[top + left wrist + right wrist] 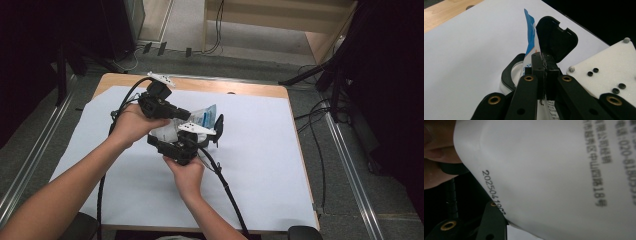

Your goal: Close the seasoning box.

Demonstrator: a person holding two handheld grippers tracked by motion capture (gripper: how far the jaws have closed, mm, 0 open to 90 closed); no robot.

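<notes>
A white and blue printed pouch [205, 116] is held above the table between both hands. My left gripper [187, 115] is shut on the pouch's edge [530, 37], its jaws pressed together [545, 61]. Just behind it stands a black case with its lid [556, 37] flipped up and a black-rimmed opening [510, 72]. My right gripper [202, 137] sits close below the left one, its white plate [606, 70] alongside. In the right gripper view the pouch's white printed face [549, 170] lies right against the camera, over one black jaw at lower left; the grip is hidden.
A white sheet [260, 165] covers most of the wooden table [225, 87]. Black cables [225, 185] trail from the grippers toward the near edge. Dark stands and floor cables [320, 75] surround the table at right and behind.
</notes>
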